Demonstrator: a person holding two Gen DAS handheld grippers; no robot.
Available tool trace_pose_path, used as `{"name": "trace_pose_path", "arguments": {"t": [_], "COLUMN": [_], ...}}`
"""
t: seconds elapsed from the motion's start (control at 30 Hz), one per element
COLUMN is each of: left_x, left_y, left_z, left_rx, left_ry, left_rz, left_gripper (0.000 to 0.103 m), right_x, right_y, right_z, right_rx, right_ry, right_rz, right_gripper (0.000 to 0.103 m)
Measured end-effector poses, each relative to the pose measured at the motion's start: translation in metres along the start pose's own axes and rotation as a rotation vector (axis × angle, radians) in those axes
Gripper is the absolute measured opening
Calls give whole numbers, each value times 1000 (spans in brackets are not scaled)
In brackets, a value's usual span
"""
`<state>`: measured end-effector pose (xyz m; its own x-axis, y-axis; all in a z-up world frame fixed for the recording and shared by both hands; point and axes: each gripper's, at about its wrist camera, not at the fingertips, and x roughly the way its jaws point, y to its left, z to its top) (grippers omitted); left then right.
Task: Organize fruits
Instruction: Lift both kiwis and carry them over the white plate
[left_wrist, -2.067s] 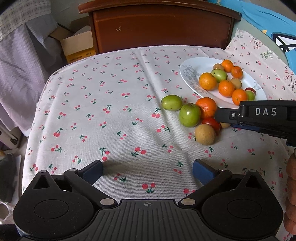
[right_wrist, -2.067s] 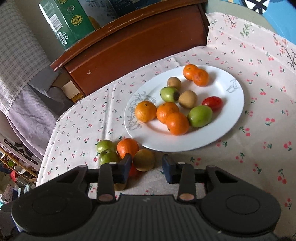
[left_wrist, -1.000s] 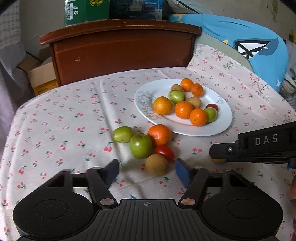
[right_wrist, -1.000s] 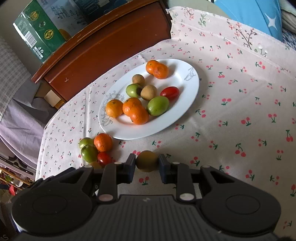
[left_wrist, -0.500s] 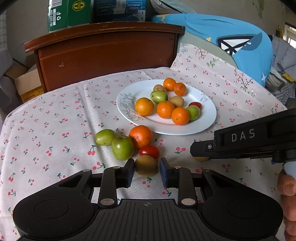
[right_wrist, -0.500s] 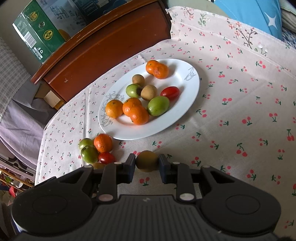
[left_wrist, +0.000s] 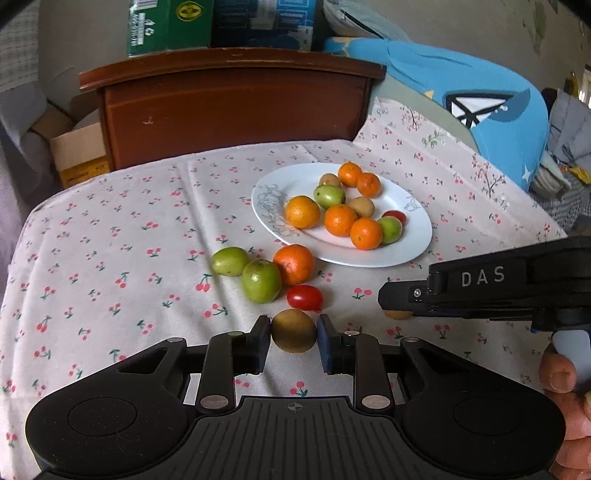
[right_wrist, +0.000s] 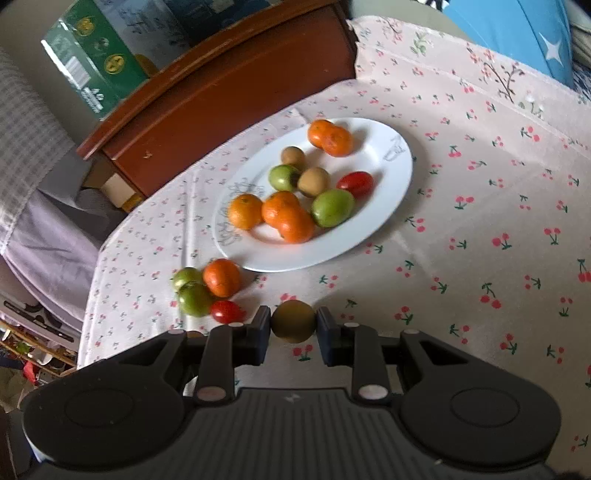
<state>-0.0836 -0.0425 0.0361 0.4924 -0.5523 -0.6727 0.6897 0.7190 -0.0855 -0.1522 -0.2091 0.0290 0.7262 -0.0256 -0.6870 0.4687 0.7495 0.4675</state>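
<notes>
Left gripper (left_wrist: 293, 339) fingers pinch a brown fruit (left_wrist: 293, 335) between them; right gripper (right_wrist: 293, 325) fingers pinch another brown fruit (right_wrist: 293, 320).

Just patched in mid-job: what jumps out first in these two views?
Each gripper is shut on a brown fruit: the left gripper on one, the right gripper on another, both just above the cloth. Behind them a white plate is piled with oranges, green fruit and a tomato. Left of the plate, four loose fruits cluster on the cloth.
</notes>
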Motion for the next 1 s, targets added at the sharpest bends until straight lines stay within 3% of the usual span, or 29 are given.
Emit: {"name": "trace_pose_path", "arguments": {"t": [0.67,1.0], "left_x": [-51,-50], "left_y": [-2,7], "left_z": [-9,22], "left_rx": [-51,-93], "left_ry": [-49,-36], "left_rz": [-13,-42], "left_gripper": [24,24], "right_x": [-53,-68], "right_y": [-4,-4], "right_z": [-31,0], "right_rx": [27,12], "right_ry": [-33,-58], "right_rz": [46,73], "right_gripper": [27,27]}}
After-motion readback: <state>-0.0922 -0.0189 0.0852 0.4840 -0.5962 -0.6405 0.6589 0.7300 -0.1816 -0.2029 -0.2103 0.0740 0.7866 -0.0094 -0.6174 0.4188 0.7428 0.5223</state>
